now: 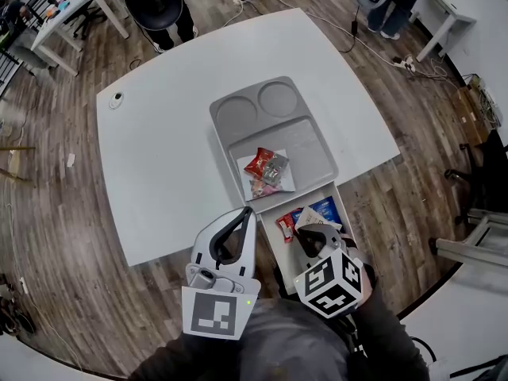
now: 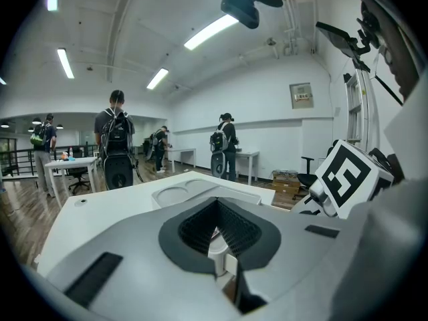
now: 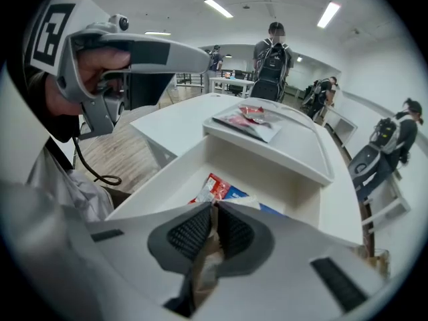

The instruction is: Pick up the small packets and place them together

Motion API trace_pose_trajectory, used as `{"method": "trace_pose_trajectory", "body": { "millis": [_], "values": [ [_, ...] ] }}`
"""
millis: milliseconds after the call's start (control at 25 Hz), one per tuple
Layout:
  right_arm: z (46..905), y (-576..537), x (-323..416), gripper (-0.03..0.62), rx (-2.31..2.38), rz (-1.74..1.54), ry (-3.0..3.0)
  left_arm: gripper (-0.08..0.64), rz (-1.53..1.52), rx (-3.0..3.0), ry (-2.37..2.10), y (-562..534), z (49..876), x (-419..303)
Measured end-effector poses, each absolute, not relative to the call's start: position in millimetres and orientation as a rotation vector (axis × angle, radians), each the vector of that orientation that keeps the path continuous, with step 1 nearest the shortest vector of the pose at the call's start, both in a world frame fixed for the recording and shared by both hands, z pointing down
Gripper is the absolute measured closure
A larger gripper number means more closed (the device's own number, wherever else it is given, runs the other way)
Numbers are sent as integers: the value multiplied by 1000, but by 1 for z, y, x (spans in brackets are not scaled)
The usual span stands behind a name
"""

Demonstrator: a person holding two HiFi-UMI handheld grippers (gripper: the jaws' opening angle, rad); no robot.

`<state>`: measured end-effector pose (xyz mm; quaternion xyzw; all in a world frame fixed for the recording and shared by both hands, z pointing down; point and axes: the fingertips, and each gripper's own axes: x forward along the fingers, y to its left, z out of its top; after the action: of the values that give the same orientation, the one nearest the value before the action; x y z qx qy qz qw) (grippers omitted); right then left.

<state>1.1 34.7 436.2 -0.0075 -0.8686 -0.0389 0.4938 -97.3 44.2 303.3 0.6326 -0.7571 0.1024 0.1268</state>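
Head view: a white tabletop (image 1: 159,157) carries a grey compartment tray (image 1: 317,157). A few small packets (image 1: 266,169) lie together on a white sheet in the tray's near left part. Just beside the tray's near edge stands a white box (image 1: 270,252) with red and blue packets (image 1: 313,213) in it. The right gripper (image 1: 305,232) reaches down into this box. The left gripper (image 1: 248,211) hangs to the box's left, at the tabletop's near edge.

Left gripper view: its jaws are together with nothing between them, and the tray lies beyond them.

Right gripper view: its jaws are clamped on a thin tan packet (image 3: 204,259) over the box. The red and blue packets lie just beyond the jaw tips.
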Motion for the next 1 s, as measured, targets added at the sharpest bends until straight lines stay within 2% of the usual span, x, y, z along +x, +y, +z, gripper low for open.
{"method": "trace_pose_trajectory", "body": {
  "millis": [1000],
  "values": [
    [308,0,-29,571,-12,-233,-2343,560,231,1868,-2397,27,233,-101]
  ]
}}
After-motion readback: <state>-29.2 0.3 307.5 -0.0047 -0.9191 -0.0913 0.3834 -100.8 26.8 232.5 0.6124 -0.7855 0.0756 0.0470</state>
